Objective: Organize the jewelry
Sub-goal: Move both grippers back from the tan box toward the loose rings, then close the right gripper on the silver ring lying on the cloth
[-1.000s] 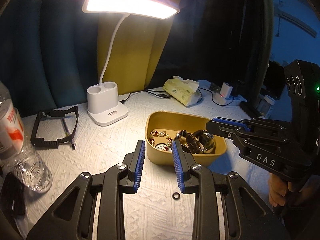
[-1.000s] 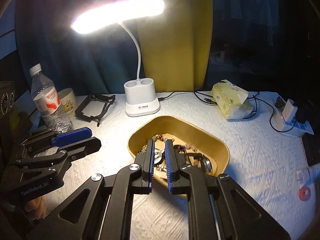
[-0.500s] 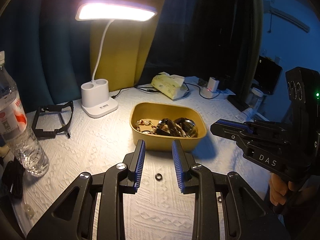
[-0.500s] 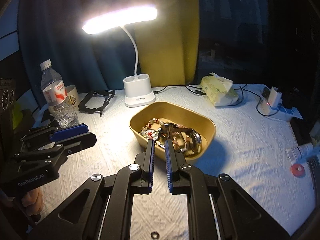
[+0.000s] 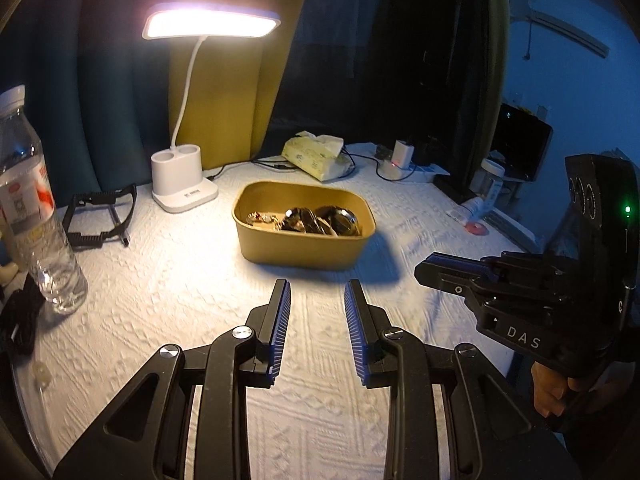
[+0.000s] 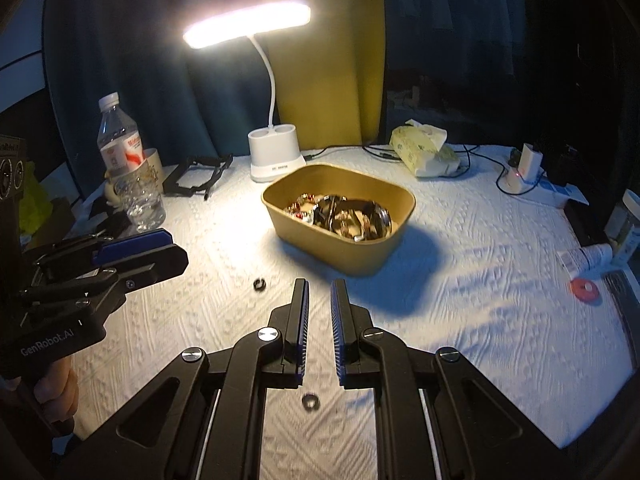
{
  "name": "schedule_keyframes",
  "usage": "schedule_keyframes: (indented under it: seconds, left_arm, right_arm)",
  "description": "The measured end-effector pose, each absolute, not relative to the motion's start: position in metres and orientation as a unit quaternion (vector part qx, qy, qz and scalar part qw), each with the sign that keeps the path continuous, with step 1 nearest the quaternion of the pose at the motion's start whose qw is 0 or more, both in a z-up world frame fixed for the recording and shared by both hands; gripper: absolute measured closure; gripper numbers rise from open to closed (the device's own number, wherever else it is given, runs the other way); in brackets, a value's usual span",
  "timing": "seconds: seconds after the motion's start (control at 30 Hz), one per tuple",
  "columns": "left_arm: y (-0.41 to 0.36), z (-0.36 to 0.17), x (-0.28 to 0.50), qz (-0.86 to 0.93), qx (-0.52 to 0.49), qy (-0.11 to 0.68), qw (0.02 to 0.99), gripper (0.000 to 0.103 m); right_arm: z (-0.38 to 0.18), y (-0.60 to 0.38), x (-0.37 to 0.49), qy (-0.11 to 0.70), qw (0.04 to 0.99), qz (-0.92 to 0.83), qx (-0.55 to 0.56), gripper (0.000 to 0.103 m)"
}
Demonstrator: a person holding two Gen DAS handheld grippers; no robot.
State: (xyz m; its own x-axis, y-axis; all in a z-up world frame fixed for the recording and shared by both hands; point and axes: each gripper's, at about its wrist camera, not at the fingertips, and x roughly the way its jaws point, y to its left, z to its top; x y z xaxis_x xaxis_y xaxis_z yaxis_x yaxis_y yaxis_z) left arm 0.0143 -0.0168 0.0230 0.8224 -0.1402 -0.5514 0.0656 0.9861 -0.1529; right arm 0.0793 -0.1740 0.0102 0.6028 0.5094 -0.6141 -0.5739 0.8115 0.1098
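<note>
On the side of the left gripper (image 6: 96,264), seen from the right wrist view, the words "GenRobot.AI" are printed in white. The right gripper (image 5: 456,276) carries the letters "DAS" on its body, and a small green light shines on it. The water bottle (image 6: 128,168) has a red and white label, but the text on it is too small to read; the same is true for the small label on the base of the white desk lamp (image 6: 274,156).

The left gripper (image 5: 316,316) hangs above the cloth with its blue pads spread apart and nothing between them. The right gripper (image 6: 319,312) has a narrower gap between its pads, also empty.

The jewelry (image 6: 344,216) lies in a heap inside the yellow tray (image 6: 360,256), which stands in the middle of the table beyond both grippers. Two small dark rings lie on the cloth outside the tray: one ring (image 6: 260,283) between the left gripper and the tray, and a second ring (image 6: 309,402) under the right gripper; they are perhaps metal, the view is blurred.

The table is covered by a white textured cloth (image 6: 460,300). Behind it hang dark blue and yellow curtains (image 6: 332,60). A tissue pack (image 6: 424,152), a black frame (image 5: 100,216) and a charger with cables (image 6: 524,168) also lie there.
</note>
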Motion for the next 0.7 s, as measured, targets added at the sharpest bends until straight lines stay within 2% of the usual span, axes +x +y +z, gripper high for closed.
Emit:
schedule_keyframes:
  seconds: [0.27,0.7]
  left_arm:
    - [-0.027,0.008,0.003,-0.064,-0.058,0.306,0.948,0.073]
    - [-0.039,-0.018,-0.007,-0.073,-0.057,0.335,0.938,0.073]
  right_arm:
    - [-0.013,-0.186,0.061,0.345,0.89,0.293,-0.044,0.086]
    - [-0.058,-0.202,0.037,0.395,0.871,0.288,-0.046,0.082]
